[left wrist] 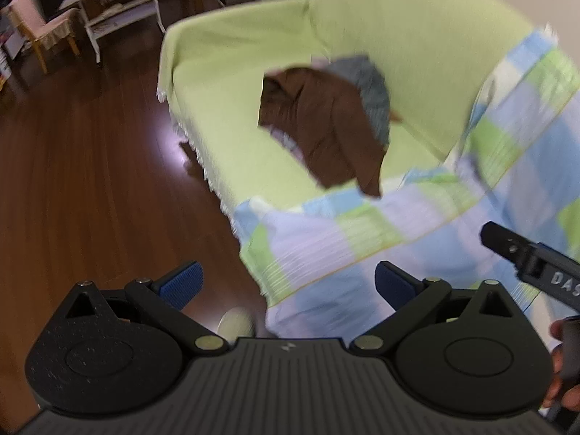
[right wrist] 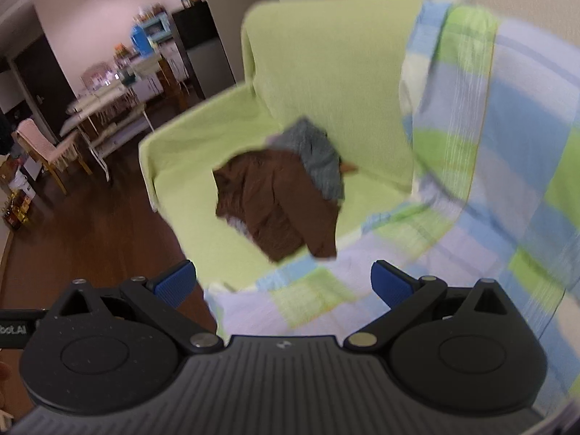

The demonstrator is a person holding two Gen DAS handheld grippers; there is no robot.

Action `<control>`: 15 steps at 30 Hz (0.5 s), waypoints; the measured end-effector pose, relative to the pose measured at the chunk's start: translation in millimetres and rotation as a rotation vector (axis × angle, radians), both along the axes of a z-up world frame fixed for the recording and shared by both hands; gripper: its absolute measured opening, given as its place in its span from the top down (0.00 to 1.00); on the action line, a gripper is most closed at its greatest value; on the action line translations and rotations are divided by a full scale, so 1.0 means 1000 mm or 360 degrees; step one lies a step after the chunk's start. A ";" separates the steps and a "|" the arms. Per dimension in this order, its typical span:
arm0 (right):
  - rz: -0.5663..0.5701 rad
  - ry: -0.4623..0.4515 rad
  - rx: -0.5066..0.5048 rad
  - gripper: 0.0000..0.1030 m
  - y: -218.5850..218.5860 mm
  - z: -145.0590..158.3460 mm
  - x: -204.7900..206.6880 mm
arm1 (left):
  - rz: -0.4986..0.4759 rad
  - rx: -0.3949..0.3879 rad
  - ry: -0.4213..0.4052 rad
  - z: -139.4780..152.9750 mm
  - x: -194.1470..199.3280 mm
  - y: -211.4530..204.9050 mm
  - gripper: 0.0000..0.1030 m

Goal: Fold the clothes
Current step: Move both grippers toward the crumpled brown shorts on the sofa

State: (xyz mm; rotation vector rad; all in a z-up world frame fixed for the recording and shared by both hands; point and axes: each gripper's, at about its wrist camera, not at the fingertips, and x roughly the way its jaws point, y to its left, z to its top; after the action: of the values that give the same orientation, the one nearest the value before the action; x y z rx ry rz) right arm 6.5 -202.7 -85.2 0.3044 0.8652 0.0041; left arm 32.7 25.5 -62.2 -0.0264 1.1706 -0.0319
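Note:
A crumpled brown garment (left wrist: 326, 127) (right wrist: 279, 203) lies on the green-covered sofa seat, with a grey-blue striped garment (left wrist: 369, 87) (right wrist: 319, 152) partly over its far side. My left gripper (left wrist: 290, 284) is open, held in the air well short of the pile, nothing between its blue pads. My right gripper (right wrist: 284, 282) is also open and empty, hovering over the near sofa edge. The right gripper's body (left wrist: 533, 264) shows at the right edge of the left wrist view. Both views are motion-blurred.
A checked blue, green and white blanket (left wrist: 398, 224) (right wrist: 489, 145) drapes over the sofa's right side and front. The sofa (left wrist: 232, 108) (right wrist: 326, 72) stands on dark wood floor (left wrist: 90, 181). A white table (left wrist: 116, 3) and a chair (left wrist: 43, 29) stand at far left.

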 end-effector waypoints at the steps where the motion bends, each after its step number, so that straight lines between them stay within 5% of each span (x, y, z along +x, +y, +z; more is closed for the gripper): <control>1: -0.0010 0.0033 0.0019 0.01 0.000 -0.008 0.001 | -0.0054 0.0032 0.0048 -0.013 0.016 0.003 0.01; 7: -0.0171 0.0093 0.0057 0.01 0.009 -0.052 0.034 | -0.0215 0.0000 0.0282 -0.067 0.104 0.020 0.01; 13: -0.0311 0.0228 0.0217 0.07 0.047 -0.111 0.082 | -0.0408 0.0046 0.0224 -0.126 0.197 0.046 0.01; 15: -0.0352 0.0255 0.0279 0.18 0.061 -0.132 0.097 | -0.0453 0.0028 0.0210 -0.154 0.229 0.056 0.03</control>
State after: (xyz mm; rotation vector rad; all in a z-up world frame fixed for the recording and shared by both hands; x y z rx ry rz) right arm 103.8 -141.9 -217.5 0.5695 0.9879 -0.1525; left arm 261.7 81.7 -215.8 0.1563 1.2989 -0.2747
